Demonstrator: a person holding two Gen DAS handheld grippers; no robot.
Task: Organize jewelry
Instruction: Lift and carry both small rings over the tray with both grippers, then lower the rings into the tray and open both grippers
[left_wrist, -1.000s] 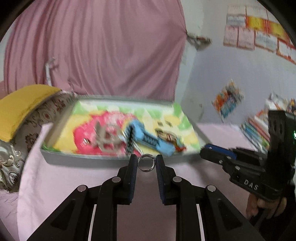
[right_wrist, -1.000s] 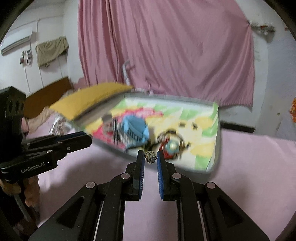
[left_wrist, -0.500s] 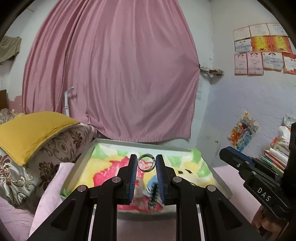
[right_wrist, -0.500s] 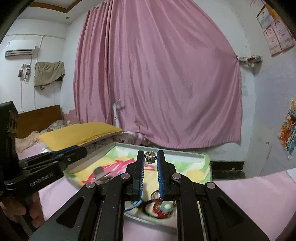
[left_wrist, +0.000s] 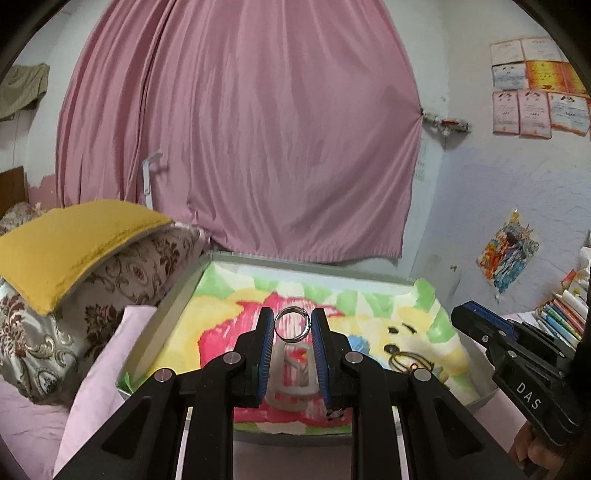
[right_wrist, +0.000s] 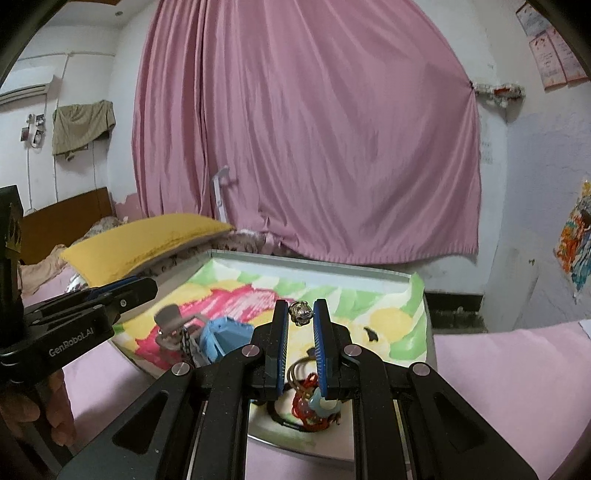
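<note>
Two grippers hang above the tray (left_wrist: 162, 317), each pinching a piece of jewelry at its fingertips. Left gripper (left_wrist: 293, 325) clamps a plain silver ring (left_wrist: 293, 325) upright between its blue pads; right gripper (right_wrist: 301, 314) grips a small silver stud-like piece (right_wrist: 300, 312). More jewelry, a blue clip (right_wrist: 221, 338) and a red charm (right_wrist: 312, 406), lies on the tray's colorful liner.

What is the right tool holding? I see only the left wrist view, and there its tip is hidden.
Observer: The right tool is shut on a small silver ring with a knobbly top.
Operator: What lies below it?
Observer: A red and light-blue trinket with thin hoops, on the tray.
Operator: Anything beside that?
Observer: A light-blue hair clip, toward the left tool.
</note>
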